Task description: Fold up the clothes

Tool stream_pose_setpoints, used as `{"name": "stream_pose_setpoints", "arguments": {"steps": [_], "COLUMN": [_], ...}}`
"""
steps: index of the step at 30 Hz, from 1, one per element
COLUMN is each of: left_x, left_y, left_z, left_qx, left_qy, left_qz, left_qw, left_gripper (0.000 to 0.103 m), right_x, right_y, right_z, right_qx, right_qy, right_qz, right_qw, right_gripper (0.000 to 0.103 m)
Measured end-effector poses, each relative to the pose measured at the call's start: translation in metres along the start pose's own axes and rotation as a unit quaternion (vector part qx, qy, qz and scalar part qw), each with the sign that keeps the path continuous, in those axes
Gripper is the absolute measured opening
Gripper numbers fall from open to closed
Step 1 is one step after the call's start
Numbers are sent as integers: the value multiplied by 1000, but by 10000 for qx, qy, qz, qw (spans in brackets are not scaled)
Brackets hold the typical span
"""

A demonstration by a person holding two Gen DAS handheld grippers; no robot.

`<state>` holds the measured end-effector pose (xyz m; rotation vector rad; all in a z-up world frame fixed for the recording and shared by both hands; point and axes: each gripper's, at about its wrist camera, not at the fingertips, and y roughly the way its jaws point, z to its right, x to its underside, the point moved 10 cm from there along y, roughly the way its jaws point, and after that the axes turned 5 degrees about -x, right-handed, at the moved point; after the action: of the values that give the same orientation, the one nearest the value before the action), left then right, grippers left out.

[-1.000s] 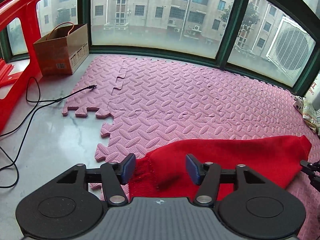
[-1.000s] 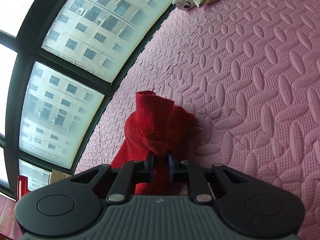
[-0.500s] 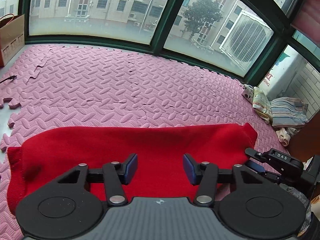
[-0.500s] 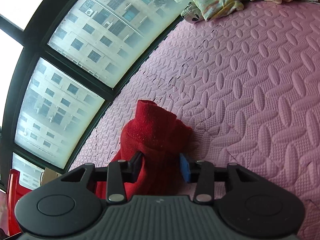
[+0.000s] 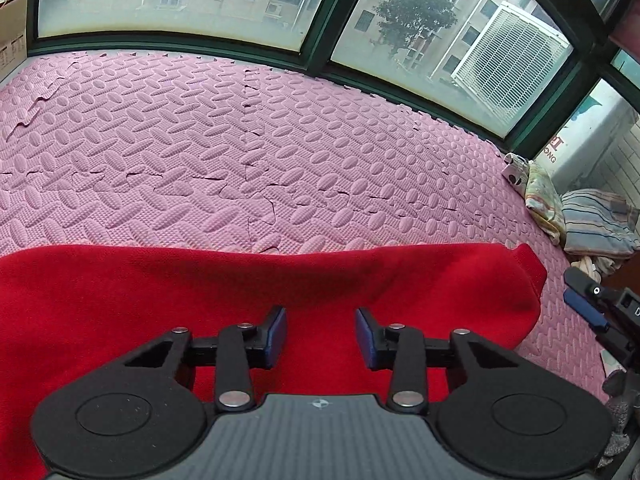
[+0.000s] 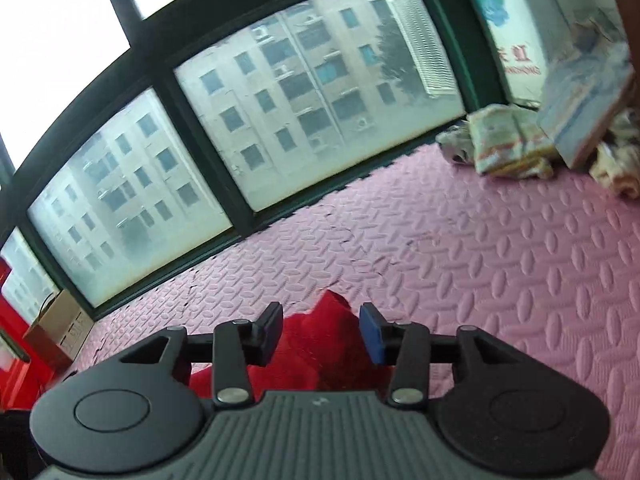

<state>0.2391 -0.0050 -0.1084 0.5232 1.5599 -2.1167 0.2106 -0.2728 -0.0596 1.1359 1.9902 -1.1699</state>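
Note:
A red knitted garment (image 5: 240,292) lies spread flat on the pink foam mat (image 5: 240,140), filling the lower part of the left wrist view. My left gripper (image 5: 321,336) is open and empty just above the cloth's middle. My right gripper (image 6: 321,334) is open; the garment's right end (image 6: 332,320) lies bunched on the mat beneath it, not held. The right gripper also shows at the right edge of the left wrist view (image 5: 588,300), beside the garment's right end.
A pile of folded clothes (image 5: 576,220) lies at the mat's far right corner, seen also in the right wrist view (image 6: 540,140). Green-framed windows (image 5: 312,40) run along the far edge. A cardboard box (image 6: 56,328) and red furniture (image 6: 12,320) stand at the left.
My right gripper has opened and let go of the garment's end, then tilted up. My left gripper stayed open and moved right along the cloth to its middle.

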Motion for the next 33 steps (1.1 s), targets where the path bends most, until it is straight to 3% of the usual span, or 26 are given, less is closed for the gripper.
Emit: {"name": "stream_pose_setpoints", "arguments": {"steps": [1,3,9,10,13,18,24,33], "left_x": [0,-1,-2,-2,-4,-5,-3,-12], "left_y": [0,0,1,2,0,-7,-3,15], "left_z": [-1,-4,-15,-17,-21,-15,6,2], "left_qx": [-21,-61,-218,-248,-274,-211,-17,-40], "left_qy": [-2,-29,-107,-129,-204,-179,-46,-262], "left_qz": [6,11,16,14,33,85,32,38], "left_qw": [10000,10000,9997,9996,9994,9996,10000,9996], "left_gripper": [40,40,40,40,40,40,40,40], "right_x": [1,9,28,39,45,28,39,42], "right_y": [7,24,54,59,56,53,81,70], "right_z": [-12,-21,-18,-15,-14,-37,-33,-29], "right_qx": [-259,-320,-263,-183,-107,-171,-159,-344], "right_qy": [-195,-484,-605,-661,-801,-1363,-1370,-1198], "right_qz": [-106,-419,-954,-1211,-1229,-866,-1225,-1335], "right_qw": [9994,9974,9932,9903,9891,9867,9828,9832], "right_gripper": [31,21,20,17,16,18,17,18]}}
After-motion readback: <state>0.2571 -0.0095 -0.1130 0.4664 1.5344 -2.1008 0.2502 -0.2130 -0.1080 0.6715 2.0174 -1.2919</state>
